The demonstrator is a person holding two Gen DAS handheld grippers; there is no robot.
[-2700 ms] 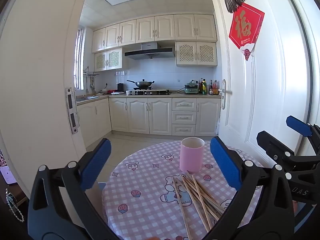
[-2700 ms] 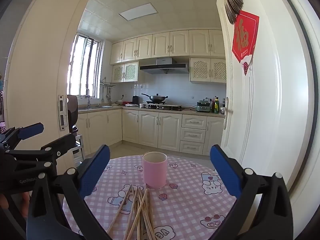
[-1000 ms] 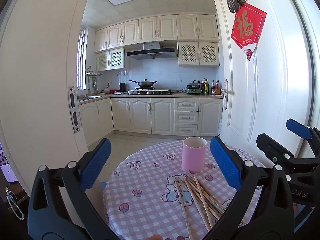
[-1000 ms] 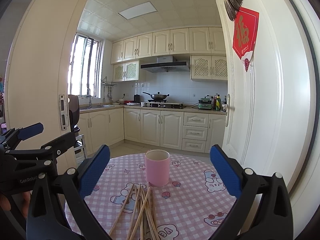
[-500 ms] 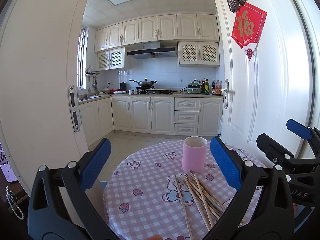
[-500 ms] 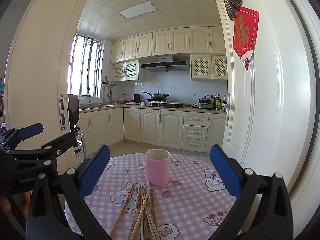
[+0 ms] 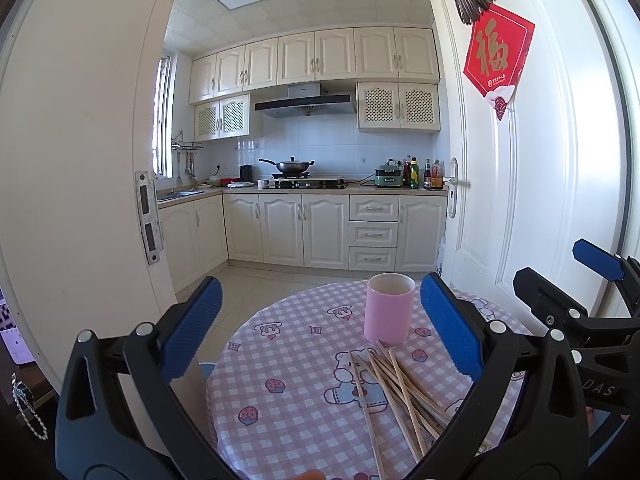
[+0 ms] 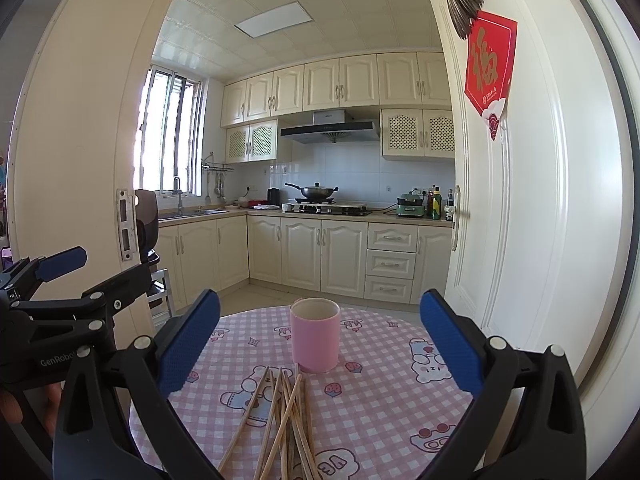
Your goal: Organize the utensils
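Note:
A pink cup stands upright on a round table with a pink checked cloth. Several wooden chopsticks lie in a loose pile in front of the cup. The cup and chopsticks also show in the right wrist view. My left gripper is open and empty, above the table's near side, left of the chopsticks. My right gripper is open and empty, held above the chopsticks facing the cup. Each gripper shows at the edge of the other's view.
An open white door stands close on the right of the table. A white door frame is on the left. Behind the table a kitchen with cream cabinets and a stove.
Both views have crept slightly, the cup sitting a touch further right and lower in frame. Cup, chopsticks and both open grippers are otherwise unchanged.

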